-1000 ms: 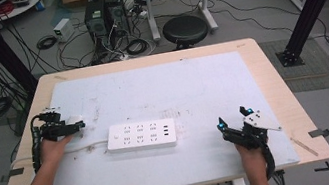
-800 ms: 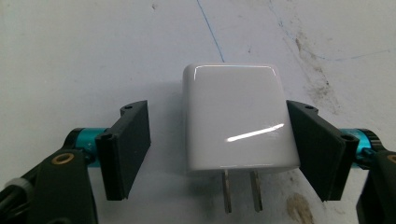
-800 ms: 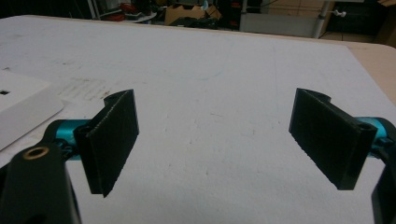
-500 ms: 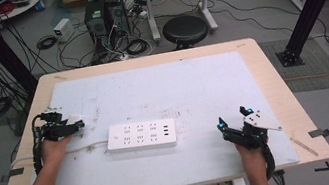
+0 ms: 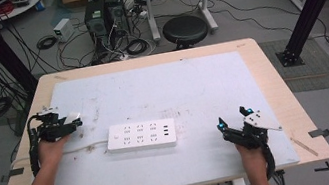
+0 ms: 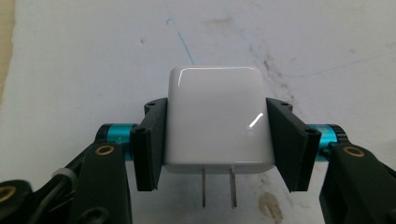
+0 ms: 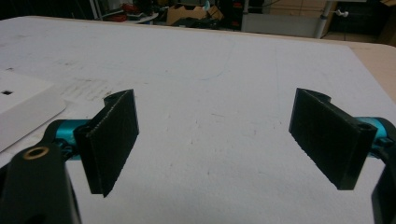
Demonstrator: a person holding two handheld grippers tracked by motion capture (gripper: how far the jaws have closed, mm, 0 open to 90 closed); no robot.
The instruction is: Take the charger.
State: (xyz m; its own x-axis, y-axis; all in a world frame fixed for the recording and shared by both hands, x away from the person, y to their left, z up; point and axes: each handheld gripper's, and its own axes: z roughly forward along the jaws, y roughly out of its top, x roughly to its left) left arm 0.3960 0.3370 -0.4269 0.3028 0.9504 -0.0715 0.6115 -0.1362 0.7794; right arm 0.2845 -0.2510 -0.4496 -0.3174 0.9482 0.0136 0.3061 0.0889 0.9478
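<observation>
While your left gripper (image 5: 72, 124) sits near the left edge of the tabletop (image 5: 191, 83) in the high view, a white charger (image 5: 74, 119) shows at its tip, above the cord that runs to the power strip (image 5: 142, 135). A second ago those jaws stood apart around it; they have just been closing, and the charger is between them. The strip lies mid-table, sockets up, well apart from the charger. Your right gripper (image 5: 236, 122) rests near the front right corner, untouched by any of this.

Left gripper view: both pads press the charger's (image 6: 217, 119) flat sides, squarely, about mid-body. Two prongs (image 6: 218, 187) point back toward you, clear of the pads. The pick looks secured; I judge lift and turn toward the strip comes next, prongs needing to face down.

Right gripper view: jaws wide, nothing between them, bare tabletop ahead, the strip's corner (image 7: 25, 107) at left. It is free to steady the strip.
</observation>
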